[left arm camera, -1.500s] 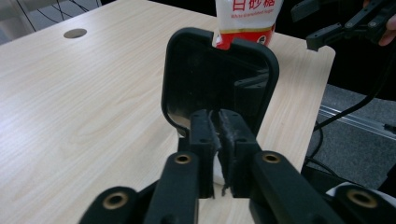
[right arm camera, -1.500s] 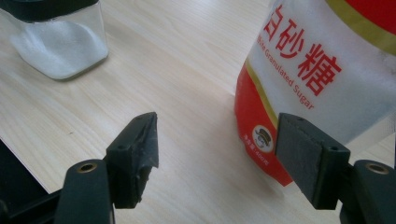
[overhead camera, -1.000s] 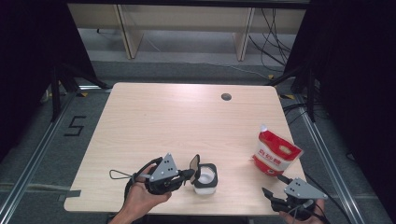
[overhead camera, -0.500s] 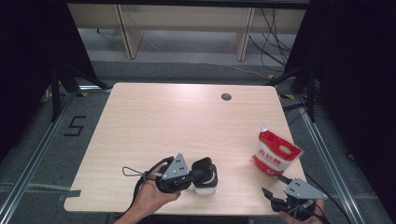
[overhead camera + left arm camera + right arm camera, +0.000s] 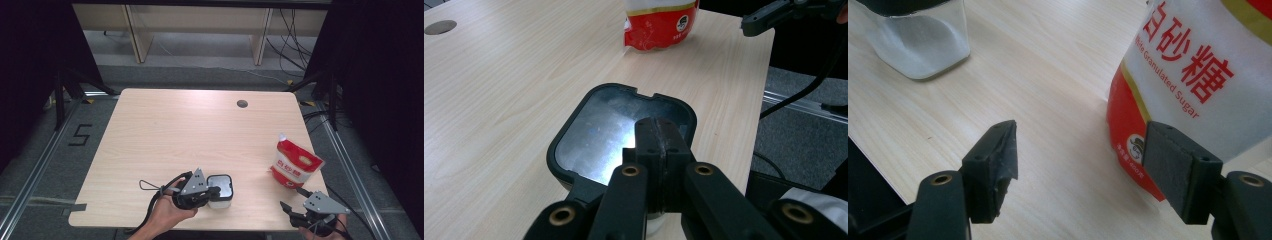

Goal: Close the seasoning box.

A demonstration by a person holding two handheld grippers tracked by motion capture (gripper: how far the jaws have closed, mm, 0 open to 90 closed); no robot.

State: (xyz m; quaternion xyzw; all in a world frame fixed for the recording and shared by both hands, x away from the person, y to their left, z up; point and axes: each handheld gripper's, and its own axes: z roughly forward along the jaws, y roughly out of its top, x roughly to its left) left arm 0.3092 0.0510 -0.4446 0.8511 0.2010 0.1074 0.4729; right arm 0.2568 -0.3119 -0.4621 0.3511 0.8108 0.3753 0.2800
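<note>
Left tongs (image 5: pixel 212 192) are pressed together with nothing between them, their tips over the near edge of the jar (image 5: pixel 220 190) and its black lid (image 5: pixel 624 130). Whether the tips touch the lid cannot be told. The jar stands upright near the front edge of the table (image 5: pixel 200 130), roughly midway along it. Right tongs (image 5: pixel 292 207) are spread wide and empty, low at the table's front right corner. The sugar bag (image 5: pixel 295 164) stands just beyond them, apart from both pads (image 5: pixel 1170 170), and well apart from the jar.
</note>
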